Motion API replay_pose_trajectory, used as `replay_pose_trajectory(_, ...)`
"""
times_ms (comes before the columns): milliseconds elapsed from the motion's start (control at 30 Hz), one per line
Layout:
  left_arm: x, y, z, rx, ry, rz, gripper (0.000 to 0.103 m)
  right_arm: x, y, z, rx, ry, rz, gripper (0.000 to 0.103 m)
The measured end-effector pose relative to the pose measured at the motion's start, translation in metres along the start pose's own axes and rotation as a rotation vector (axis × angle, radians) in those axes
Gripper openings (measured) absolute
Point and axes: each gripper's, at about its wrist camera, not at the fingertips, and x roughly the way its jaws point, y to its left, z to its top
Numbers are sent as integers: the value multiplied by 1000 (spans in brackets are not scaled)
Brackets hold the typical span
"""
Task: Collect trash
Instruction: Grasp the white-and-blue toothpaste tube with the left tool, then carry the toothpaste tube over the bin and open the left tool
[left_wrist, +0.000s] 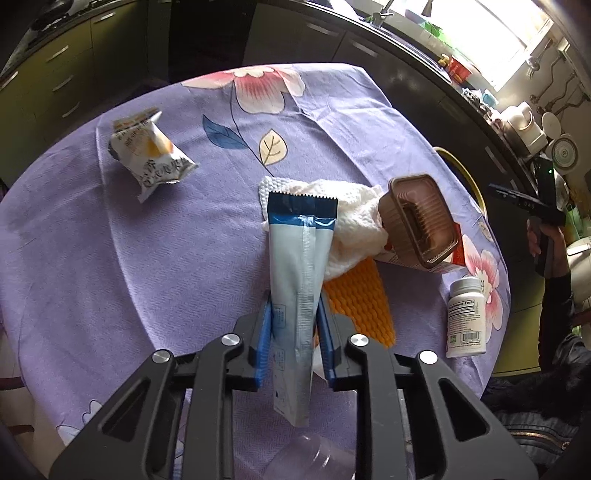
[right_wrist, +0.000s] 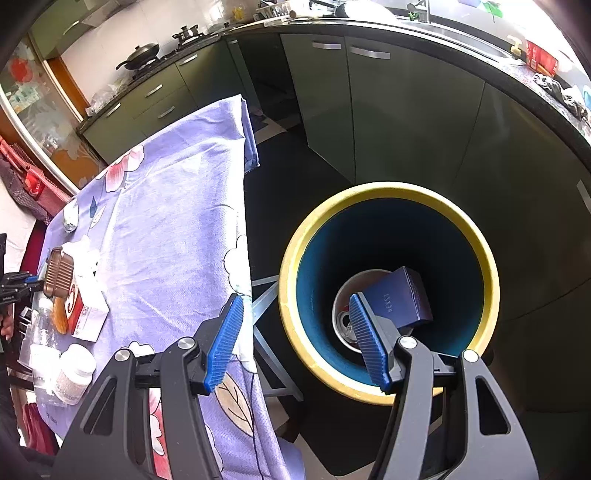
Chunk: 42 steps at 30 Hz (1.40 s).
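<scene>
A: Pale blue-grey foil, a long flat wrapper with a dark blue serrated top, stands between the blue pads of the left gripper. The pads press on its lower half from both sides, so it is clamped there, its top end reaching out over a crumpled white paper towel.

B: And the other one?

A: The right gripper is spread, nothing between its pads. It hangs off the table's edge, over a trash bin with a yellow rim and blue inside. At the bottom lie a dark blue box and a metal can.

B: What else is on the table?

A: A lilac tablecloth printed with pink flowers covers it. Far left of the wrapper lies a puffy snack packet, well apart. To the right, a brown plastic tray is tipped on a red-and-white carton, with an orange ridged piece and a white pill bottle near.

B: The room?

A: A kitchen: green cabinets, a dark counter, a wok on the stove.
</scene>
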Motion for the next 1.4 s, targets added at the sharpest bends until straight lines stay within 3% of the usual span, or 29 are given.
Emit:
replay_pose_trajectory(367, -41, -20, 0, 9, -70, 43, 21, -12, -8, -4, 17, -28, 8, 60)
replay_pose_trajectory(733, -56, -119, 39, 192, -103, -12, 21, -22, -36, -17, 72, -60, 11, 60)
replay_pose_trajectory(1133, 34, -269, 120, 481, 13, -132, 22, -35, -108, -48, 189, -105, 7, 60)
replay_pose_trajectory(1400, 125, -353, 162, 551, 92, -190, 21, -56, -141, -72, 238, -144, 21, 60)
